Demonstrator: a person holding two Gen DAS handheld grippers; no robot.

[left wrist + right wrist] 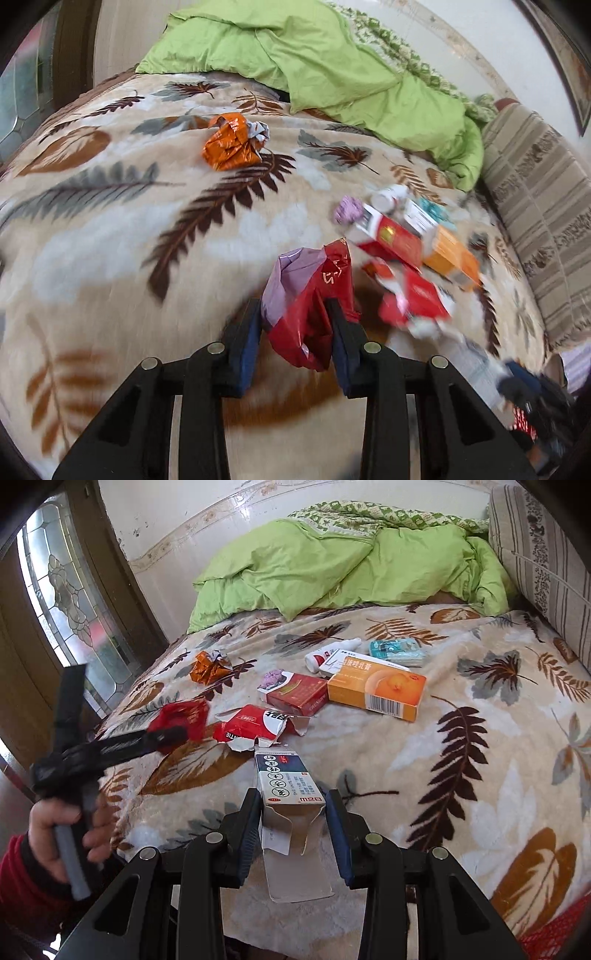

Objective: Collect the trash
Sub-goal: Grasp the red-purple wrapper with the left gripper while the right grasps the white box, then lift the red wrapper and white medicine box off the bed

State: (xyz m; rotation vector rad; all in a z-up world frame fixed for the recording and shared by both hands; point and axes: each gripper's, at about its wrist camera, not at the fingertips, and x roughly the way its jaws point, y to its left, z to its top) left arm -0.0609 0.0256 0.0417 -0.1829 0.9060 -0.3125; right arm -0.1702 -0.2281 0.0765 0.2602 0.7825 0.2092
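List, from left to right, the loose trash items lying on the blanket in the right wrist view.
Orange foil wrapper → torn red-and-white pack → red carton → orange box.

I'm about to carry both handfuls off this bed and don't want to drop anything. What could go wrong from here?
1. The left gripper pinches only part of the crumpled red and lilac plastic wrapper; the slippery film may slide out.
2. The right gripper squeezes the open white and navy cardboard box near its loose flaps; it may crush or slip.
3. The torn red and white carton and crumpled orange foil wrapper lie on the leaf-patterned blanket, easily overlooked.
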